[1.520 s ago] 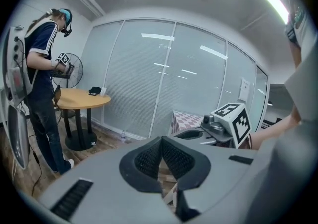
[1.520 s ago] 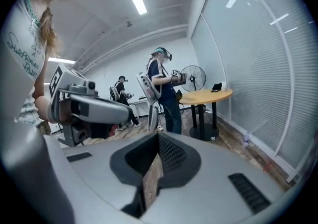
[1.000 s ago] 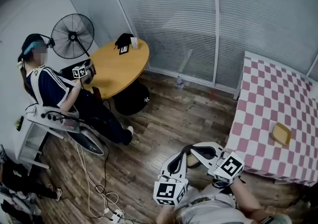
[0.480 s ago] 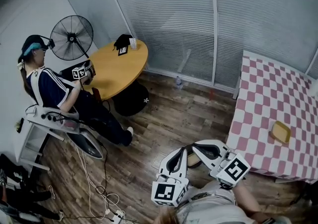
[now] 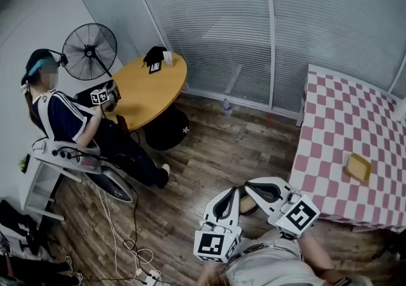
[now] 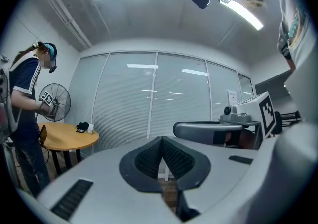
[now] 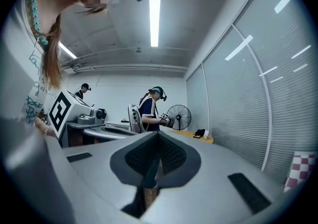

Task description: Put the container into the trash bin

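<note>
The yellow container point(image 5: 358, 168) lies on the pink-and-white checkered table point(image 5: 330, 145) at the right. My left gripper point(image 5: 231, 192) and right gripper point(image 5: 247, 186) hang side by side over the wooden floor, left of that table and well apart from the container. Both point level. In the left gripper view the ribbed pads of my left gripper point(image 6: 161, 142) meet with nothing between them. My right gripper point(image 7: 158, 137) is shut too, and nothing is in it. A black round bin-like thing point(image 5: 166, 127) stands under the round wooden table point(image 5: 143, 85); I cannot tell whether it is the trash bin.
A seated person point(image 5: 63, 117) holding other grippers sits at the round table, with a standing fan point(image 5: 91, 52) behind. Cables and a power strip point(image 5: 144, 273) lie on the floor at the lower left. A small bottle point(image 5: 226, 106) stands by the blinds-covered glass wall.
Both grippers have risen slightly and stay shut. The head view has shifted a little; the container has not moved.
</note>
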Demonstrator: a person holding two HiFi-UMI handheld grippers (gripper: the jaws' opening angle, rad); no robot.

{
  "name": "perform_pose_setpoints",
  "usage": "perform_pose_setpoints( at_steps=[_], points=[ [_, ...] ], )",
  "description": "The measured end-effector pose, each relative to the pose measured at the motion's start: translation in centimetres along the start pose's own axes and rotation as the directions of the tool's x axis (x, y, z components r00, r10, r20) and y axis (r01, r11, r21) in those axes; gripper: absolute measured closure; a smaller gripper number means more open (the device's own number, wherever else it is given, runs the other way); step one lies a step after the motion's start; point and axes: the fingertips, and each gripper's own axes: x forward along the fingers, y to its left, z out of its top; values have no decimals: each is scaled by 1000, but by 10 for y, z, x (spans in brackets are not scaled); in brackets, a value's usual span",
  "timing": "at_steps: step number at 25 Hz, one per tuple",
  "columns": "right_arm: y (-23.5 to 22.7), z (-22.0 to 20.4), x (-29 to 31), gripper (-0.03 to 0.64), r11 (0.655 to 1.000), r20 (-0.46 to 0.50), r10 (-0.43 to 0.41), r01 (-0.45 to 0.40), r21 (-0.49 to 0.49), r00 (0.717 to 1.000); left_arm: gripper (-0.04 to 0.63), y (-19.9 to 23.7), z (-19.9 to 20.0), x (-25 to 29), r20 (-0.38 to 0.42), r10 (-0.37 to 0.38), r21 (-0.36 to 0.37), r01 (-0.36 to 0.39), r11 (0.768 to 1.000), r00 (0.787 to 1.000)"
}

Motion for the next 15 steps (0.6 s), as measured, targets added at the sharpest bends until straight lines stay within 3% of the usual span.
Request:
perform_pose_setpoints(
  at_steps=[15],
  points=[
    [4,-5,0,623,1000,-24,8,-8,-1,1000,589,2,-1,-4,1,2,-7,-2,1000,1000]
  ],
)
